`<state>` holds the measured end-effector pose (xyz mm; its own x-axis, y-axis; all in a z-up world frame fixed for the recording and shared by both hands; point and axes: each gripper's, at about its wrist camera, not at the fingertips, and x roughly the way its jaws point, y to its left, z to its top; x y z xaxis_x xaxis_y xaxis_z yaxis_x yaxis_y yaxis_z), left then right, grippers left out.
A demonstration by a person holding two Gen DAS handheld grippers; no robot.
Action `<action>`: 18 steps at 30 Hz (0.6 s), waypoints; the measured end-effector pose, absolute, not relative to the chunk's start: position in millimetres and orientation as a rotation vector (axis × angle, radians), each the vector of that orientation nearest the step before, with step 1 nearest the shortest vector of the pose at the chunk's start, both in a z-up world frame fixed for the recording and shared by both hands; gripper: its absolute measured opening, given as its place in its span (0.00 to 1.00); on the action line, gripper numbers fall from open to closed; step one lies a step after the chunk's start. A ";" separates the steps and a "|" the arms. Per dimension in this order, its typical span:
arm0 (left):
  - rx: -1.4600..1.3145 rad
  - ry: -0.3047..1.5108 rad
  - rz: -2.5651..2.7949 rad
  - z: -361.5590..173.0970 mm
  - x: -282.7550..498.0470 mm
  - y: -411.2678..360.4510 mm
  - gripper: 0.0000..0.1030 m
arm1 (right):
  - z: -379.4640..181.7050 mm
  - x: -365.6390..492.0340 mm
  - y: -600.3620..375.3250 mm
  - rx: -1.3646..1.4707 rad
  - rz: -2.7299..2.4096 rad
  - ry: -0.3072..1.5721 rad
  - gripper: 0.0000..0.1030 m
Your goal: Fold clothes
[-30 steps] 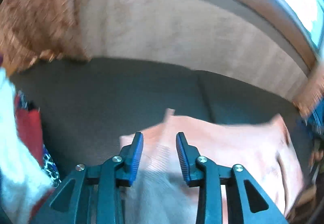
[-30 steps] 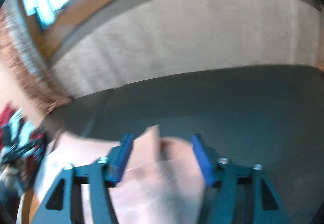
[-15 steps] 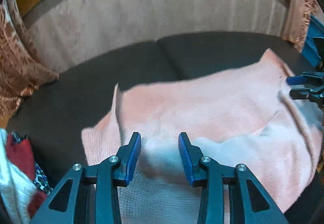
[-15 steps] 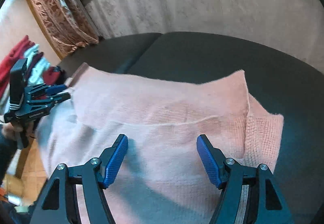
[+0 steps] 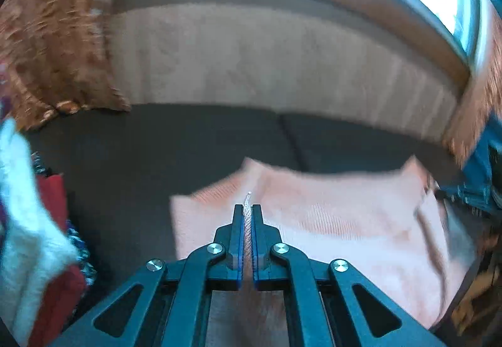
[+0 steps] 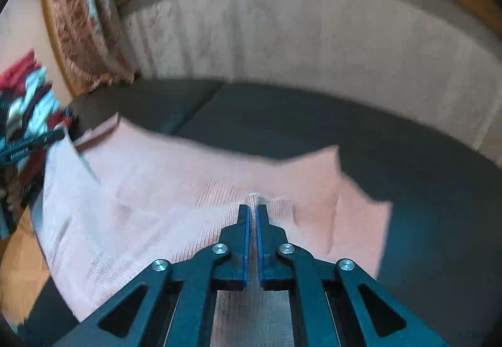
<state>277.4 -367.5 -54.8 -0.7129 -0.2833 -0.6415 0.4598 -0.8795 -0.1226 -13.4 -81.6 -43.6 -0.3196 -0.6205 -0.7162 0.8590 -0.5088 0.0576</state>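
Both hand-held grippers clamped on the pink sweater.
The sweater (image 5: 345,221) lies spread on the dark sofa seat (image 6: 313,127), at its front. The left hand-held gripper (image 5: 248,209) and right hand-held gripper (image 6: 253,209) have just closed, each pinching a fold of knit. A clothes pile (image 5: 28,237) sits left of the sweater.
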 end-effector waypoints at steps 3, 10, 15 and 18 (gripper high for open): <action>0.877 0.410 -2.490 -59.8 269.8 -382.9 0.02 | -42.1 -29.5 -79.2 0.873 -2.035 0.393 0.04; 1.036 0.404 -2.241 -114.4 233.8 -405.6 0.02 | -91.3 -60.2 -77.9 1.051 -2.129 0.339 0.04; 0.993 0.503 -2.289 -108.5 244.3 -409.0 0.17 | -79.5 -61.7 -48.0 1.059 -2.068 0.195 0.25; 0.925 0.527 -2.328 -83.2 266.0 -402.0 0.23 | -59.0 -51.4 -21.1 1.037 -2.003 0.097 0.50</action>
